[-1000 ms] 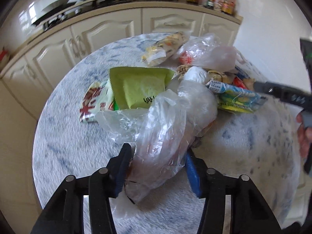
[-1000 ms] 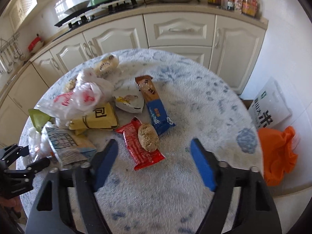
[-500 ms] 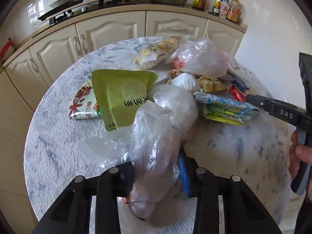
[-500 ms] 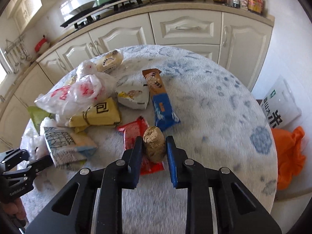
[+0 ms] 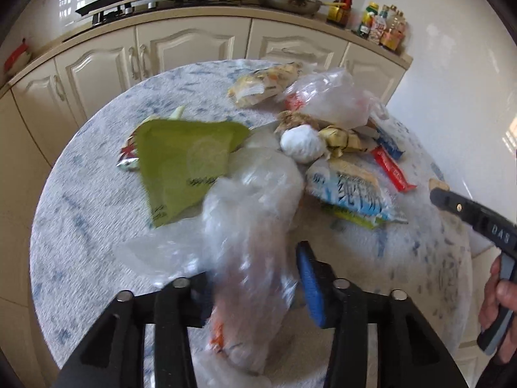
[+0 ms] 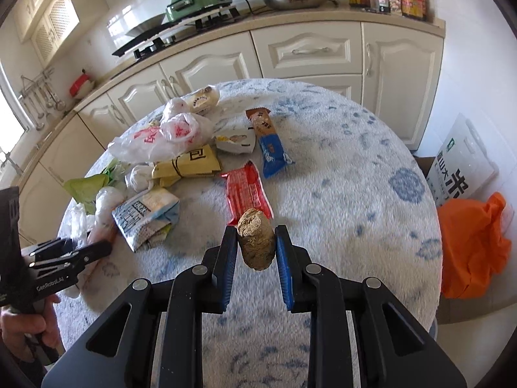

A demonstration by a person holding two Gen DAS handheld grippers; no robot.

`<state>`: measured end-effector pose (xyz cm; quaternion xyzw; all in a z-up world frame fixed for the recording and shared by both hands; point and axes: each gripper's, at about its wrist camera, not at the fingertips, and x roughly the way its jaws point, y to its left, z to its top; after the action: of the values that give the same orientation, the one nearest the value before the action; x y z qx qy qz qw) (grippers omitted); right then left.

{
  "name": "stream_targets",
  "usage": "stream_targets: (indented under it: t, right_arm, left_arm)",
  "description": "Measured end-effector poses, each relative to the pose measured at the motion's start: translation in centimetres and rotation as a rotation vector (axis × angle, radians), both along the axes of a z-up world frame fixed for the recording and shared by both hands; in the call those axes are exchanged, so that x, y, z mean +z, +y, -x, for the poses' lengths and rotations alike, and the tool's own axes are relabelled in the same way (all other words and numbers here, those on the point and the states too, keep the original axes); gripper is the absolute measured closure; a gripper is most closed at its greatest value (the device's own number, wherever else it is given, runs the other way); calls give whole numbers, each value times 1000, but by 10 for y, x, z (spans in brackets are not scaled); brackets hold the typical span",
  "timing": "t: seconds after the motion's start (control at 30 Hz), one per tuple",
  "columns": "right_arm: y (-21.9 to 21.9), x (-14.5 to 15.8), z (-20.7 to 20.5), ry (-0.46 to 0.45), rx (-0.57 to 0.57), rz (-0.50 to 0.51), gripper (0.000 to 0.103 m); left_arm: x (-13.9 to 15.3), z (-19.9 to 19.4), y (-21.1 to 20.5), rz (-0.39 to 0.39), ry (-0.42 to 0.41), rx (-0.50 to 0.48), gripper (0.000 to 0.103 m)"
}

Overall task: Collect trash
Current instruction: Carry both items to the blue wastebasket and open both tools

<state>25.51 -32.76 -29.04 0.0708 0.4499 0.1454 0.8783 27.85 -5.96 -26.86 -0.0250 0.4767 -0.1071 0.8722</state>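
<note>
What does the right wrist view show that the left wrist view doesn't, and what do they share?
Only the right wrist view shows the right gripper shut on the brown bread chunk, lifted above the table, plus the orange bag and the white sack on the floor to the right.

Only the left wrist view shows up close the left gripper shut on the clear plastic bag.

Both show the green packet, the red wrapper, the blue-and-white packet and the kitchen counter.
</note>
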Motion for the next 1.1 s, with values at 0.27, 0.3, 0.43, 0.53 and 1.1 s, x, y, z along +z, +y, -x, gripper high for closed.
stream_targets:
  t: [0.27,0.3,0.43,0.53,1.1]
  right_arm:
    - [-10,18,19,-40,-9,-24,79]
    - [-11,22,22,-48,-12,-24,79]
    - [-18,39,32,-86,-19,-40,79]
    - [-25,55,38,-120,-26,-54,79]
    - [-108,154,97,-371,-193,-53,79]
  left_arm:
    - [13,22,-5,97,-13,18,78]
    - [15,25,-5,105,-18,18,78]
    - [44,44,-7,96,-113,28,78]
    - [71,54,-14,83,-198,24,78]
    - [159,89,-133,139,-445,-252,77]
